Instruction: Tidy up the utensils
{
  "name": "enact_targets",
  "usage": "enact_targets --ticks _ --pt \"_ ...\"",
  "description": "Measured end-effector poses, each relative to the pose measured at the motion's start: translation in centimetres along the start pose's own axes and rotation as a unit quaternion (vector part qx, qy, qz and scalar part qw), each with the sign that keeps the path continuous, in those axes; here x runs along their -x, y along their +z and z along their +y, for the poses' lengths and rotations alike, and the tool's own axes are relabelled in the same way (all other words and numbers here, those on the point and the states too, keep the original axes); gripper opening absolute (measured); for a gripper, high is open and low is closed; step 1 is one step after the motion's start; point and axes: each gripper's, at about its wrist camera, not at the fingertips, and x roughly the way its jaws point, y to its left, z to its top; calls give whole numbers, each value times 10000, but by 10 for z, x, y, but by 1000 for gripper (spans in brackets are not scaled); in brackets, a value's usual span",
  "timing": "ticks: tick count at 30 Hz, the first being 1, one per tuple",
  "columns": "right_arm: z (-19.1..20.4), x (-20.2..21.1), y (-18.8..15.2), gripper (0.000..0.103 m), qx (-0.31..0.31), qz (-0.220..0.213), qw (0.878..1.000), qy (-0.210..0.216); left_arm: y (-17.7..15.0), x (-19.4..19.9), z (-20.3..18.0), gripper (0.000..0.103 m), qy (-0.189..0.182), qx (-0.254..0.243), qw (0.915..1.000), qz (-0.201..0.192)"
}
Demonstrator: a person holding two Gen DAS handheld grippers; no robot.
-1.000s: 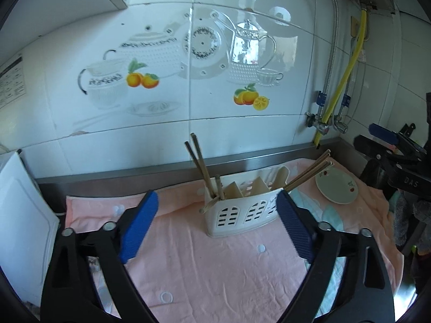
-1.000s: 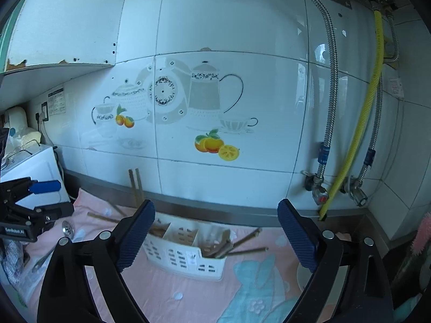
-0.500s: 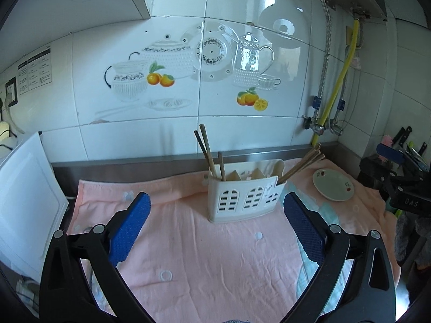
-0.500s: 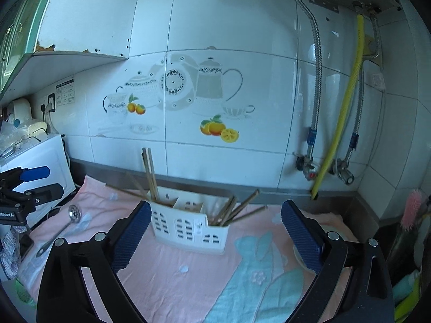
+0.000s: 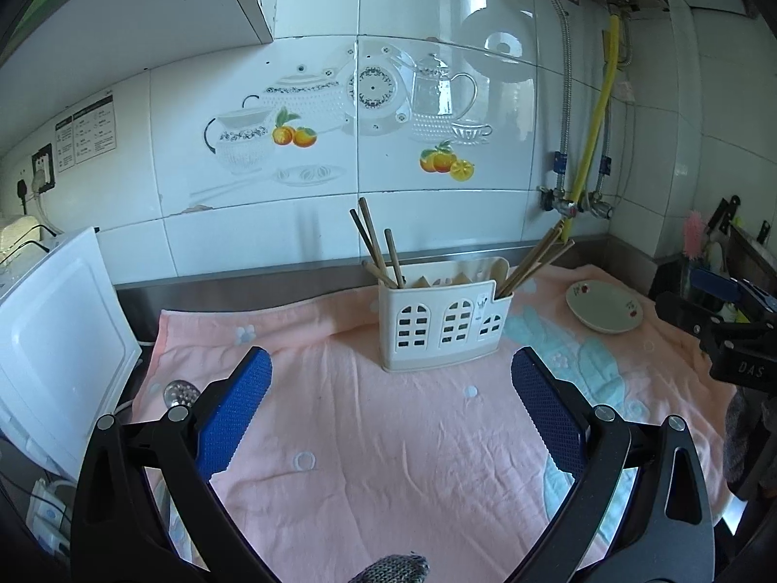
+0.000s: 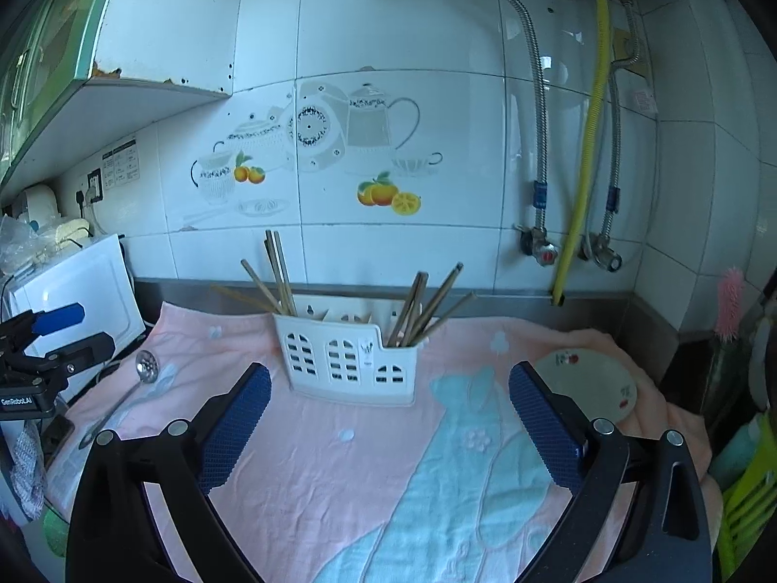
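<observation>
Left claw [image 5: 391, 369] wide open, nothing between the blue pads [image 5: 233, 408], hovering over the pink towel [image 5: 388, 461]. Its jaws have just been opening, with nothing between them. Right claw [image 6: 388, 384] likewise wide open and empty, jaws have also just been opening, over the same towel where a light-blue pattern runs.

Utensil holder [image 5: 444, 323], white plastic with window cutouts, stands upright on the towel ahead of both claws, apart from the tips, not between the pads. In the left view it sits slightly right of centre; in the right view slightly left of centre, just past the left pad.

Chopsticks [image 5: 376, 243] stick up from the holder's left compartment, another bunch [image 6: 427, 306] leans out of the right one. Middle contents unclear.

Slotted spoon [image 6: 145, 369] lies flat on the towel's left edge, well left of the holder, close to the left claw's left finger. Small plate [image 5: 604, 313] on the towel right of the holder, just past the right claw's right pad.

Behind: white appliance [image 5: 53, 340] at left, tiled wall [image 5: 437, 170] and yellow hose [image 6: 582, 170] at back.
</observation>
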Motion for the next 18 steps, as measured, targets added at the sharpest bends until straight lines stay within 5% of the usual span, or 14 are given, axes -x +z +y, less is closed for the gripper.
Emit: enact_targets --ticks 5,18 --pt "6 11 -19 96 3 -21 9997 -241 -12 9 -1 98 5 59 10000 -48" --pt "5 20 -49 96 -497 224 9985 -20 -37 16 -3 98 -76 126 9999 -2"
